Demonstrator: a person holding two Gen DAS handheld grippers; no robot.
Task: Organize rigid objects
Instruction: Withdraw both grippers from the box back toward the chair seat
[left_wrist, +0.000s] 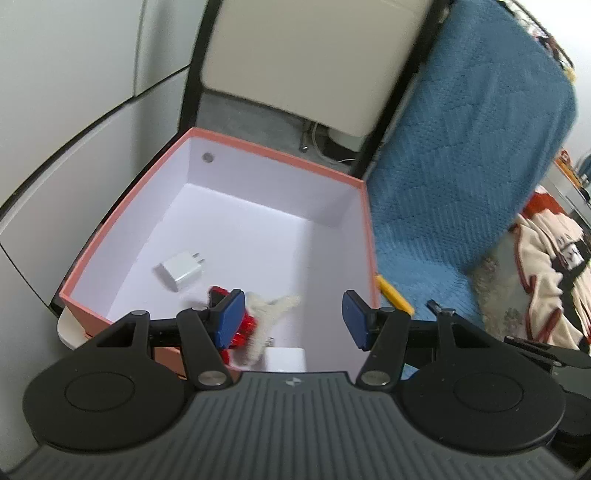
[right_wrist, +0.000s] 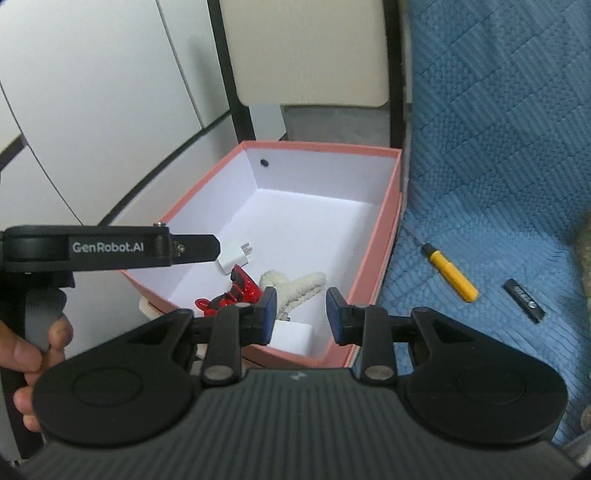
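A pink box (left_wrist: 225, 139) (right_wrist: 391, 229) with a white inside stands open beside a blue quilted seat. Inside lie a white plug charger (left_wrist: 180, 272) (right_wrist: 233, 258), a red toy (left_wrist: 243, 328) (right_wrist: 240, 290), a cream knitted piece (left_wrist: 269, 314) (right_wrist: 295, 286) and a white block (left_wrist: 286, 360) (right_wrist: 293, 338). My left gripper (left_wrist: 293, 319) hovers open over the box's near end with nothing between its pads. My right gripper (right_wrist: 301, 315) is also open and empty above the near right corner. On the seat lie a yellow screwdriver (right_wrist: 452, 275) (left_wrist: 393, 293) and a small black stick (right_wrist: 524, 301).
The blue quilted cover (right_wrist: 498, 166) (left_wrist: 461, 147) fills the right side. White cabinet panels (right_wrist: 92, 92) stand left of the box. A black-framed chair back (left_wrist: 314, 62) rises behind it. A patterned blanket (left_wrist: 546, 273) lies far right. A hand (right_wrist: 33, 354) holds the left gripper's handle.
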